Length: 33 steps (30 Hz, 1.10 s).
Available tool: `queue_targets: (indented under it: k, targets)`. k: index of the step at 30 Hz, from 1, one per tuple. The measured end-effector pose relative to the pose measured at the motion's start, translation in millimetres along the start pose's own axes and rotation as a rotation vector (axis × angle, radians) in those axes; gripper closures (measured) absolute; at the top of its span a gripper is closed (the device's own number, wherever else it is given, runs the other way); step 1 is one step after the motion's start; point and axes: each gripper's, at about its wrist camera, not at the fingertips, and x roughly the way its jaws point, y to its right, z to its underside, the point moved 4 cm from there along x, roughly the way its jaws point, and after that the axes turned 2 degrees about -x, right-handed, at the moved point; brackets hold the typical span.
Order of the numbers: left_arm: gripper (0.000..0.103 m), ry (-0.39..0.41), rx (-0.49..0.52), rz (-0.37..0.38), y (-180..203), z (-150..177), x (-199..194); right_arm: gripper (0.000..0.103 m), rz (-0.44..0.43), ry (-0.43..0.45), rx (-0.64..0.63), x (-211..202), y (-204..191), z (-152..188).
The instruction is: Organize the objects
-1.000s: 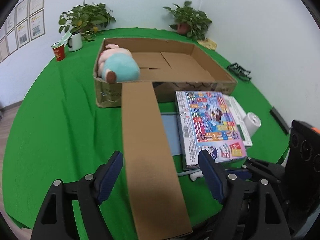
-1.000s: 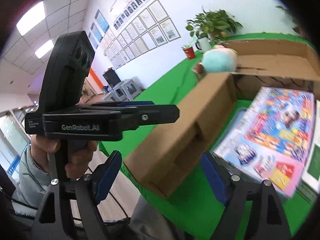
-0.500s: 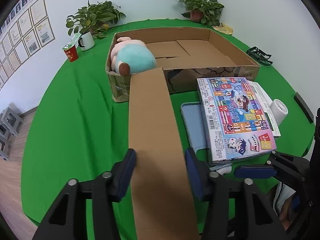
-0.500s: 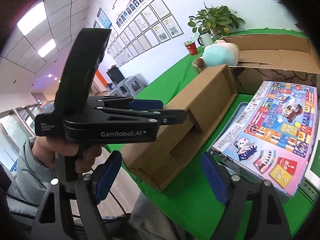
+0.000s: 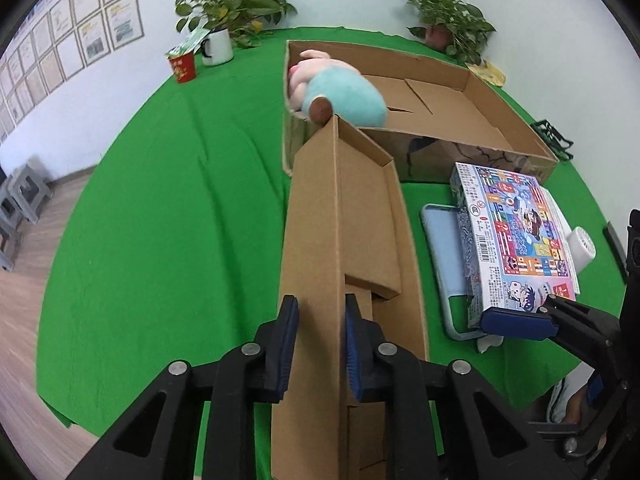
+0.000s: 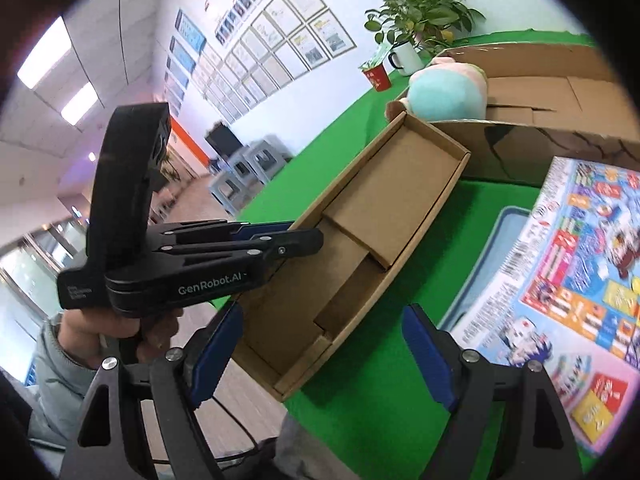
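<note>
My left gripper (image 5: 318,346) is shut on the side wall of a long shallow cardboard tray (image 5: 352,240) and holds it tilted, open side to the right. The tray also shows in the right wrist view (image 6: 360,232), with the left gripper (image 6: 304,236) clamped on its near wall. My right gripper (image 6: 322,354) is open and empty, low over the green cloth beside the tray. A colourful board game box (image 5: 516,240) lies to the right on a blue case (image 5: 444,248). A teal and pink plush (image 5: 340,94) sits in the left corner of a large open cardboard box (image 5: 516,128).
A round table with a green cloth (image 5: 160,220) holds everything. A red cup (image 5: 183,69), a white mug (image 5: 217,46) and two potted plants (image 5: 448,20) stand at the back. A small white fan (image 5: 582,242) lies right of the game box. Grey stools (image 5: 20,200) stand on the floor at left.
My left gripper has closed on the tray's side wall and tipped the tray up, so its open inside now shows. The right gripper has stayed open.
</note>
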Motion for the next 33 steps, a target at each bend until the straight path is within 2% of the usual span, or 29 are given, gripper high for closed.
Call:
queue_targets:
  k: [2,4,6,7,9,11,13,15,20,23,24,25,26,27,28,30,33]
  targets:
    - [0.088,-0.007,-0.029,0.018,-7,4,2,0.025,0.016,-0.025,-0.012,8,-5,-1]
    - [0.090,-0.018,-0.056,0.051,-12,10,4,0.033,0.050,-0.062,-0.018,17,-5,2]
    - [0.091,-0.036,-0.079,0.078,-12,17,8,0.046,0.073,-0.103,-0.009,24,-2,6]
    - [0.092,-0.043,-0.084,0.086,-9,21,9,0.049,0.080,-0.123,0.002,27,0,8]
    - [0.092,-0.057,-0.083,0.105,1,28,11,0.064,0.110,-0.152,0.016,30,5,12]
    - [0.092,-0.055,-0.072,0.101,11,32,11,0.069,0.174,-0.163,0.014,27,9,15]
    - [0.092,-0.055,-0.078,0.106,18,35,12,0.071,0.202,-0.166,0.018,23,12,16]
    - [0.092,-0.059,-0.068,0.108,25,37,13,0.081,0.247,-0.178,0.022,18,15,17]
    - [0.092,-0.093,-0.067,0.080,35,42,16,0.081,0.270,-0.187,0.040,10,21,20]
    - [0.087,-0.097,-0.090,0.096,32,42,9,0.080,0.269,-0.183,0.057,11,26,17]
    - [0.081,-0.094,-0.091,0.102,30,42,5,0.079,0.271,-0.188,0.060,12,27,16]
    - [0.068,-0.087,-0.089,0.102,31,43,-2,0.078,0.274,-0.191,0.059,13,27,15]
    - [0.060,-0.081,-0.091,0.101,29,43,-6,0.073,0.273,-0.194,0.051,11,26,15]
    - [0.046,-0.073,-0.094,0.105,28,43,-11,0.066,0.274,-0.196,0.044,9,25,15]
    - [0.043,-0.067,-0.096,0.114,28,45,-15,0.064,0.275,-0.195,0.032,4,23,18]
    - [0.043,-0.072,-0.097,0.120,27,49,-19,0.058,0.286,-0.190,0.025,-2,18,20]
    - [0.046,-0.106,-0.084,0.125,29,58,-16,0.057,0.295,-0.189,0.001,-9,11,19]
